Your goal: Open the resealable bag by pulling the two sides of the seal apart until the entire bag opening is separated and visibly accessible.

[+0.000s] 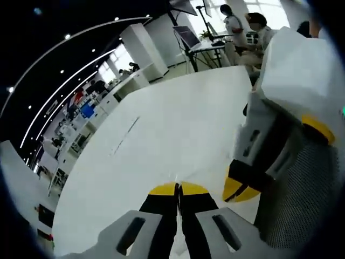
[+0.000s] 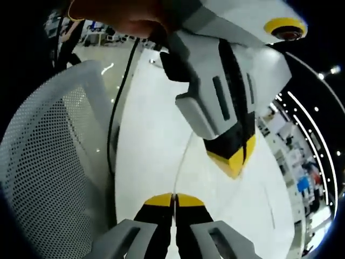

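Both tools are gripping the clear resealable bag [image 2: 182, 162], which is showing as a thin, nearly transparent sheet held above the white tabletop [image 1: 161, 135], its edge running as a faint line between the two tools. In the left gripper view, the left tool [image 1: 178, 188] is sitting with its yellow-tipped jaws pressed together on the film, and the right tool [image 1: 241, 190] is coming in from the right, also closed. In the right gripper view, the right tool [image 2: 173, 200] is pinching the bag's edge with jaws together, while the left tool [image 2: 235, 162] is hanging above it with its jaws closed. A white mesh chair back [image 2: 48, 156] is standing beside the tabletop. The step in hand is looking like the pull itself: each tool is holding one side of the seal. The next move is probably calling for drawing the two tools steadily apart, keeping both pinches firm so the thin film is not slipping out, until the whole mouth is separating.
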`<state>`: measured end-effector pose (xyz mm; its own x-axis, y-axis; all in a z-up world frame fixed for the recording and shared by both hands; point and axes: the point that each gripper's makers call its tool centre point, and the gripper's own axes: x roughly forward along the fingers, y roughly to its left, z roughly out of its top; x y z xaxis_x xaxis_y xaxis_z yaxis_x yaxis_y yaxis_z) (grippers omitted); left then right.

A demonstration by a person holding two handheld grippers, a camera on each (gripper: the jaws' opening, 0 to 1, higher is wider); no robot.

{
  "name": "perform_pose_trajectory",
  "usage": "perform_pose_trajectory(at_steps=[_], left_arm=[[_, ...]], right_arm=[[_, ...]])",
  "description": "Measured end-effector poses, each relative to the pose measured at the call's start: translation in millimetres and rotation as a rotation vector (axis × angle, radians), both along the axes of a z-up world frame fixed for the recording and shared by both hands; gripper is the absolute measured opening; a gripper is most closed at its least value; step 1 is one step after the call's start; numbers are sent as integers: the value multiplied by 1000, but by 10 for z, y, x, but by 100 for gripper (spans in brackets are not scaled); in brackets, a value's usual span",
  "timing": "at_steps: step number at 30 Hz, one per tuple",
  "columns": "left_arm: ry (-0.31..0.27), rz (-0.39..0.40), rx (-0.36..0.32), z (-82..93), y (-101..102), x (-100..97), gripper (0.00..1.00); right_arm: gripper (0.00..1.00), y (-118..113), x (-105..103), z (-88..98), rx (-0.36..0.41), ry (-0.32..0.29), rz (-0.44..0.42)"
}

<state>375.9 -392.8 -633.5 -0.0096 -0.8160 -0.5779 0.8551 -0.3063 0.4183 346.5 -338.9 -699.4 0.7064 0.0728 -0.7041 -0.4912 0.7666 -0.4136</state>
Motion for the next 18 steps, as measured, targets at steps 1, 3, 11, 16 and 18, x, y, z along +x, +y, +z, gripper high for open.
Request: perform_pose_trajectory(at_steps=[1, 3, 11, 16, 18], left_arm=[[-8, 0, -14, 40, -22, 5, 0], [-29, -6, -35, 103, -55, 3, 0], [-184, -68, -140, 400, -143, -134, 0], [-190, -43, -175, 473, -134, -92, 0], [-181, -43, -168, 457, -128, -88, 0]], right_arm=[[0, -6, -2, -2, -2, 1, -4], [0, -27, -8, -22, -18, 9, -9], [0, -107, 27, 51, 13, -10, -58], [0, -185, 41, 106, 18, -29, -82], [0, -185, 42, 106, 42, -29, -95]])
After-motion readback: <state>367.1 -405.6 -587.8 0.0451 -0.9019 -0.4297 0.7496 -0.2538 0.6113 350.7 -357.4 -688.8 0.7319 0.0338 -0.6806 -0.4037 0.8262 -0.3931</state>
